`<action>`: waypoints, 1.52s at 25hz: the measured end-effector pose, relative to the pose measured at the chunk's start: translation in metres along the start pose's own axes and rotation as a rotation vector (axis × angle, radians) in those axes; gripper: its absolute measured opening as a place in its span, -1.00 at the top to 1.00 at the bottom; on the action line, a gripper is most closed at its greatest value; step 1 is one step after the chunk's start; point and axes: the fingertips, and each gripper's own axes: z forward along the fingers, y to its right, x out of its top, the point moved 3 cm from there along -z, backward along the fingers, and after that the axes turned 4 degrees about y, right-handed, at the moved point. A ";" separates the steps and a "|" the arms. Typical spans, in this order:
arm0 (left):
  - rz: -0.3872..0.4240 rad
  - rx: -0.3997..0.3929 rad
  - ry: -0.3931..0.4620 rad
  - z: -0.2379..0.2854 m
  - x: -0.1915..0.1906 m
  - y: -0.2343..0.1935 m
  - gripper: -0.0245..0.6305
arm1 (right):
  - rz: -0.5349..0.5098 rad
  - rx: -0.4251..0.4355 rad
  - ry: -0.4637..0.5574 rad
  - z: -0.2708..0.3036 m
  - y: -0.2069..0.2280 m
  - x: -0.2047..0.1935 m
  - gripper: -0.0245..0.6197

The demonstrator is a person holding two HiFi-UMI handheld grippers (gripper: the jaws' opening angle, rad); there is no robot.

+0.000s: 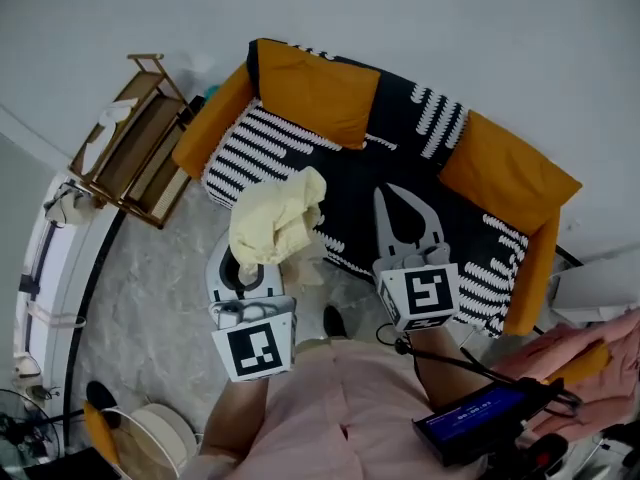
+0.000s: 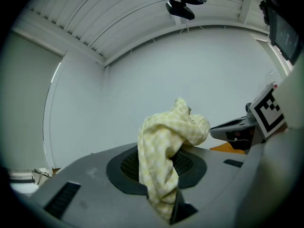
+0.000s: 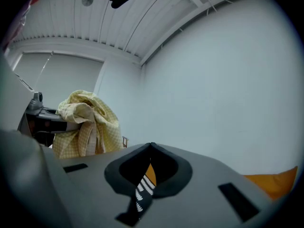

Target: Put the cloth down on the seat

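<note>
Two grippers hover at the sofa's (image 1: 310,88) front edge (a wooden rack (image 1: 130,148) stands left of the sofa). Left gripper (image 1: 245,253) pinches the cloth (image 1: 275,218) above the seat (image 1: 350,193); right gripper (image 3: 152,146) has its jaws together, holding nothing.

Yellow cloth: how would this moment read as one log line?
left claw: shut on cloth | right claw: shut, empty | cloth: bunched, held aloft, not yet on seat
</note>
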 end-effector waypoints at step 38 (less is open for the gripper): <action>0.033 -0.256 0.082 0.266 0.019 0.087 0.62 | 0.012 -0.306 -0.042 0.090 0.211 -0.017 0.92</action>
